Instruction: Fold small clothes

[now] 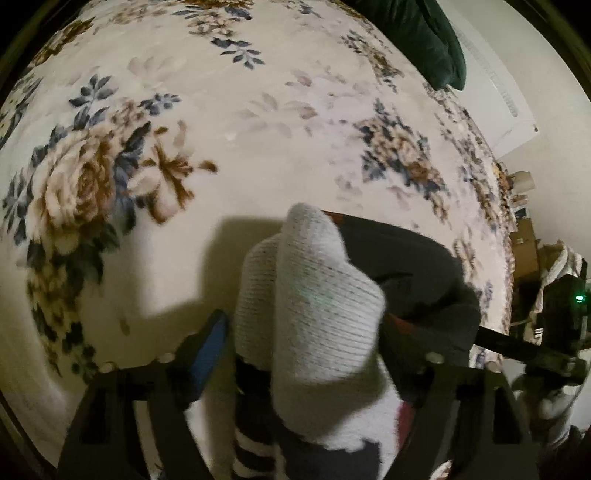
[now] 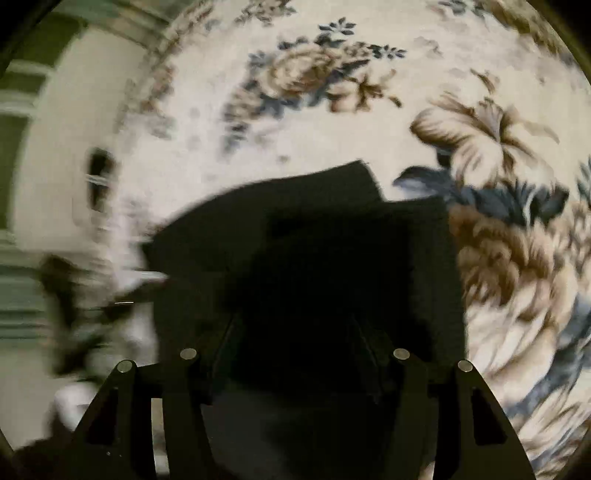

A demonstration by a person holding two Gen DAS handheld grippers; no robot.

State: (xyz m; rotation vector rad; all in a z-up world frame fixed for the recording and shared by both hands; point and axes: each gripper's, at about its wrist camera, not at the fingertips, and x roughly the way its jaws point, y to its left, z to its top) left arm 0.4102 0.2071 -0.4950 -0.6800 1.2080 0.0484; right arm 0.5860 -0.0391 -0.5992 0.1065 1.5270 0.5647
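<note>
Fingers of your left gripper [image 1: 306, 325] stand apart in the left wrist view, the blue-padded one at 7 o'clock and the dark one at 4 o'clock. A white ribbed sock [image 1: 310, 295] bulges up between them, its toe pointing toward 12 o'clock; the blue pad sits just beside it with a sliver of gap, so you are not pinching it. At the cuff end near 6 o'clock the sock shows dark stripes. A dark garment [image 1: 406, 258] lies just behind the sock at 3 o'clock. Both rest on a floral blanket [image 1: 240, 140] that fills your view. A dark green cushion [image 1: 417, 33] sits at 1 o'clock, at the blanket's far edge.

From your right wrist, the picture is blurred. Your right gripper [image 2: 295, 332] has its fingers apart, though they merge with the black cloth below, so you cannot tell whether either pad touches it. The black cloth [image 2: 295, 221] lies centred on the same floral blanket [image 2: 498, 258], corners reaching toward 12 and 1 o'clock.
</note>
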